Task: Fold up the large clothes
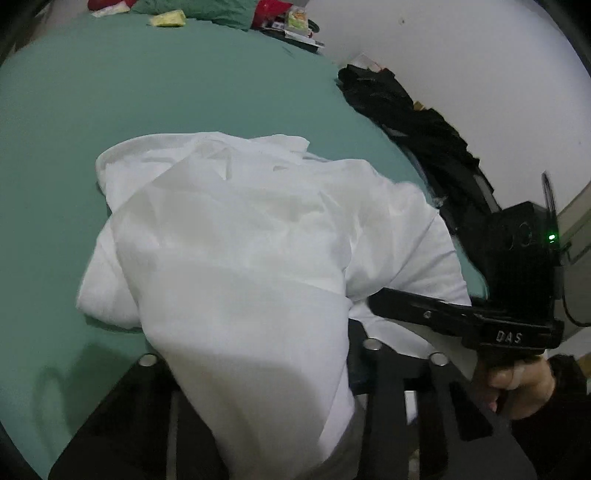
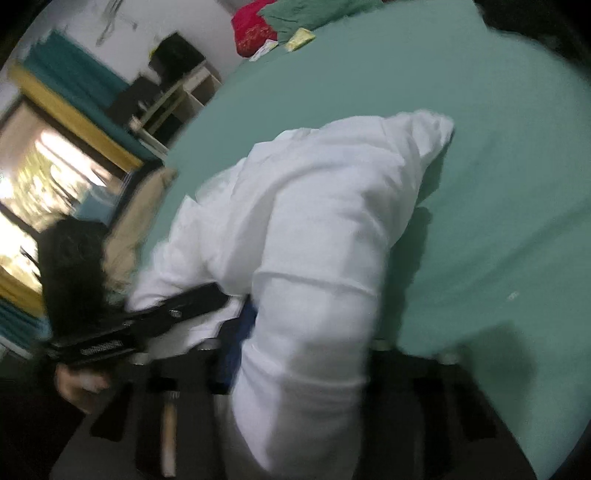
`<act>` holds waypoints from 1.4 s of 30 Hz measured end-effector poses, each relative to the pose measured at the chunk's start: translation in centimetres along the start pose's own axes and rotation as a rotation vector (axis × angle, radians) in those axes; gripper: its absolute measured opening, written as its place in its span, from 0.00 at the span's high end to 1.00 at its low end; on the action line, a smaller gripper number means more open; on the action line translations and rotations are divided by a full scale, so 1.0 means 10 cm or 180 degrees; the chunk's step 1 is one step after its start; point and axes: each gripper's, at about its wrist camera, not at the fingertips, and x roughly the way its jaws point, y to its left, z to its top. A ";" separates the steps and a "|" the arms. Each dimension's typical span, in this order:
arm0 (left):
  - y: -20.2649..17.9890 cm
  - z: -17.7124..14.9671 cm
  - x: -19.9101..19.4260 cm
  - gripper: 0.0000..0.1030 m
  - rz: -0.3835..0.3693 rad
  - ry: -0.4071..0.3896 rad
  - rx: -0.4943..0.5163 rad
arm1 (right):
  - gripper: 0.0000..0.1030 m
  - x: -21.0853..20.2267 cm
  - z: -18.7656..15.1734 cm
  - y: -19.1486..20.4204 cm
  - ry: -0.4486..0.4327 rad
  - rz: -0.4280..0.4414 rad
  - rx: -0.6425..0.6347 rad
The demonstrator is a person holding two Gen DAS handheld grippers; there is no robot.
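A large white garment [image 1: 236,236] lies bunched on the green bed sheet [image 1: 147,92]. Its near end rises into my left gripper [image 1: 280,369], which is shut on the cloth; the cloth covers the fingertips. In the right wrist view the same white garment [image 2: 314,229] drapes up into my right gripper [image 2: 295,354], shut on it, fingertips hidden by cloth. The right gripper also shows in the left wrist view [image 1: 380,302], at the garment's right edge. The left gripper shows in the right wrist view [image 2: 218,291], at the garment's left edge. The right wrist view is blurred.
Dark clothes [image 1: 413,122] are piled along the bed's right side by the white wall. A green pillow [image 1: 207,11], red items [image 2: 255,26] and a yellow packet [image 1: 168,18] lie at the far end. A window [image 2: 44,177] and shelves [image 2: 177,96] are at the left.
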 end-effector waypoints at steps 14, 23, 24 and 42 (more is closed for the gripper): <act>0.07 0.37 -0.78 0.77 0.0062 -0.0561 0.0218 | 0.80 -0.24 0.36 0.96 -0.0537 -0.0167 -0.0814; 0.66 0.86 -1.57 0.77 0.0286 -0.1013 0.0211 | 0.80 0.21 0.96 1.76 -0.0707 0.0126 -0.1181; 0.76 0.93 -1.65 0.77 0.0336 -0.1055 0.0218 | 0.80 0.28 1.01 1.82 -0.0711 0.0167 -0.1198; 2.82 1.57 -1.39 0.67 0.1229 -0.0214 -0.0617 | 0.74 2.32 1.62 1.59 -0.0145 0.0444 -0.0488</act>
